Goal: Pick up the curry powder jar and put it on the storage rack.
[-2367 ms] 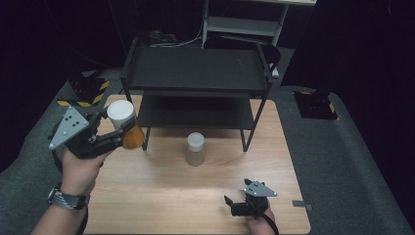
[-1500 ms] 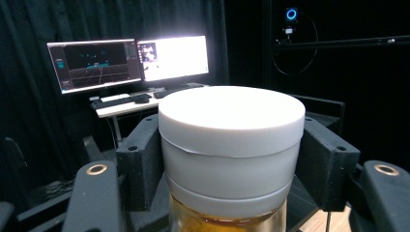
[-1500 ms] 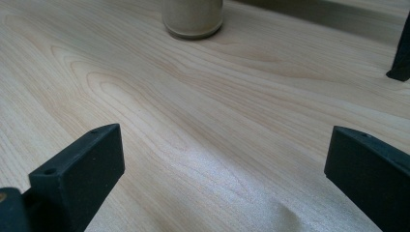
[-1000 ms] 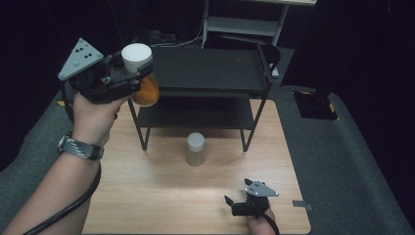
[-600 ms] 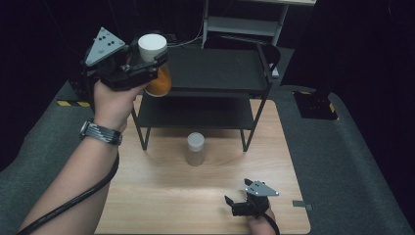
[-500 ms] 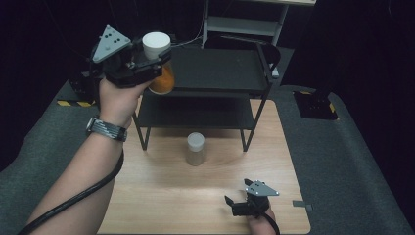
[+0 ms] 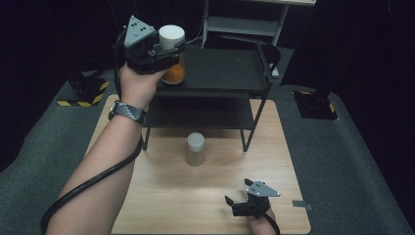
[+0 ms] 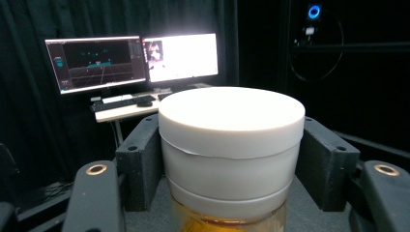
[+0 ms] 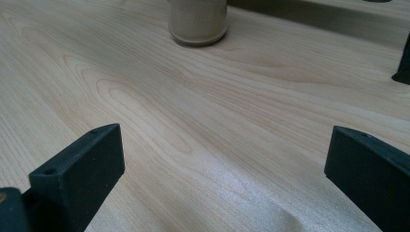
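My left gripper (image 7: 166, 49) is shut on a jar (image 7: 172, 54) with a white lid and orange contents, held upright over the left end of the black rack's top shelf (image 7: 220, 68). In the left gripper view the white lid (image 8: 232, 125) sits clamped between both black jaws. A second jar (image 7: 195, 148) with pale tan contents and a white lid stands on the wooden table in front of the rack; its base (image 9: 197, 21) appears in the right gripper view. My right gripper (image 7: 235, 204) rests open low on the table near the front edge.
The black two-level rack has a lower shelf (image 7: 195, 112) and legs on the wooden table (image 7: 161, 196). Grey matting surrounds the table. Monitors (image 8: 130, 60) glow beyond the rack. A metal shelving unit (image 7: 244, 22) stands behind.
My left gripper has lifted the orange jar from the table's left side up and rightward to the rack's top shelf. The right gripper and the tan jar have not moved.
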Available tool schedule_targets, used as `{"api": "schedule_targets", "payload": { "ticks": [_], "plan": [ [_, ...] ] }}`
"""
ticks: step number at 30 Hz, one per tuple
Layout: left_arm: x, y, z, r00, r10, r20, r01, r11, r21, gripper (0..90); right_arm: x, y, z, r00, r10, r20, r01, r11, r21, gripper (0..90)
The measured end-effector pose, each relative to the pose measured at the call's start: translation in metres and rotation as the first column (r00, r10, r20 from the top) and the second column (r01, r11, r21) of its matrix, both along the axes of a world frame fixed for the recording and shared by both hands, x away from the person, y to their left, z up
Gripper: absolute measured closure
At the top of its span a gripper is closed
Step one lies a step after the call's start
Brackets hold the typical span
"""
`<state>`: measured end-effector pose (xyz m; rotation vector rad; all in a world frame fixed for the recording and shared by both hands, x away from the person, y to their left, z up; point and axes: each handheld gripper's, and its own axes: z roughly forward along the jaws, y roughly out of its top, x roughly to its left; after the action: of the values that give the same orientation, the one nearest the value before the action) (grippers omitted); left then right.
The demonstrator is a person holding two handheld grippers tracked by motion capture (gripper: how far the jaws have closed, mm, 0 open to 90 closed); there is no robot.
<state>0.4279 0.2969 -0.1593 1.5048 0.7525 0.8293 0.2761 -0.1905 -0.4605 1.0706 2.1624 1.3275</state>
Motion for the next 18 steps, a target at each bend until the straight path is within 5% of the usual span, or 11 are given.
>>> {"api": "schedule_targets", "payload": {
  "ticks": [18],
  "plan": [
    [0.013,-0.006,-0.006,0.9996,0.018,-0.024,-0.019,0.9995,-0.026,33.6,0.0,-0.002,-0.001,1.0,0.004,-0.002,-0.004,1.0,0.009,0.2]
  ]
}}
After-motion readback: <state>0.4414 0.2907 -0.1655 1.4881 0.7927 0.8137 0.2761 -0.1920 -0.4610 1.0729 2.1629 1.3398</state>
